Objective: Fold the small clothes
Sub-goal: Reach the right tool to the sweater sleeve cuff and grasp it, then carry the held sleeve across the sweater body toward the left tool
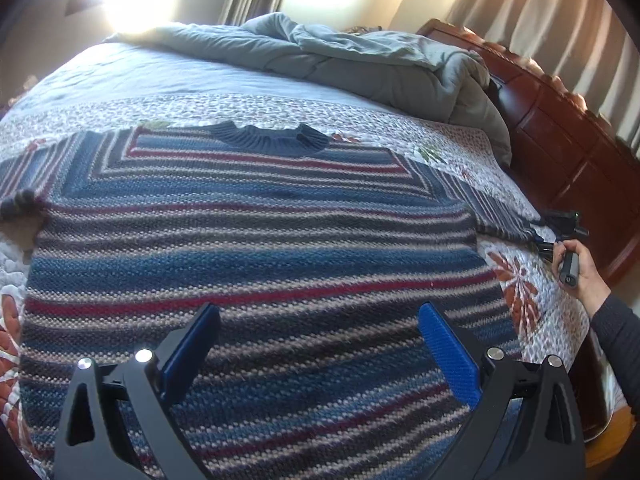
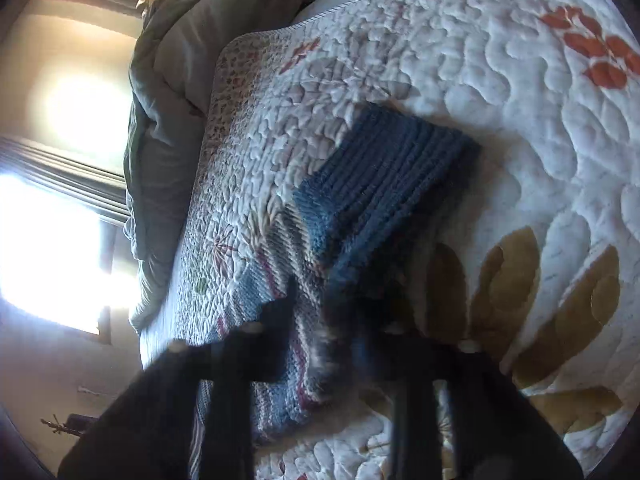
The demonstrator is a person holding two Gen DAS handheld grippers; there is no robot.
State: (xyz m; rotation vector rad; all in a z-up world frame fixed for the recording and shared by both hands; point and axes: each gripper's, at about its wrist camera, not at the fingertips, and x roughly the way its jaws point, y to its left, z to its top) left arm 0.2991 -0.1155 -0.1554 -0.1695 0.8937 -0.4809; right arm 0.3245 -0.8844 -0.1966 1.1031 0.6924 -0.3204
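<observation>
Striped sweater [image 1: 248,248] spread flat on the bed's quilt [image 1: 520,280], collar toward the far side, hem nearest the left gripper [image 1: 320,344].
Long axis collar to hem, sleeves out sideways. Right gripper [image 2: 320,320] with fingers clamped on the sleeve [image 2: 384,184] near its cuff; left fingers wide, empty, above the hem. Best now: lift low, carry the sleeve straight across the chest, keep the cuff flat.
</observation>
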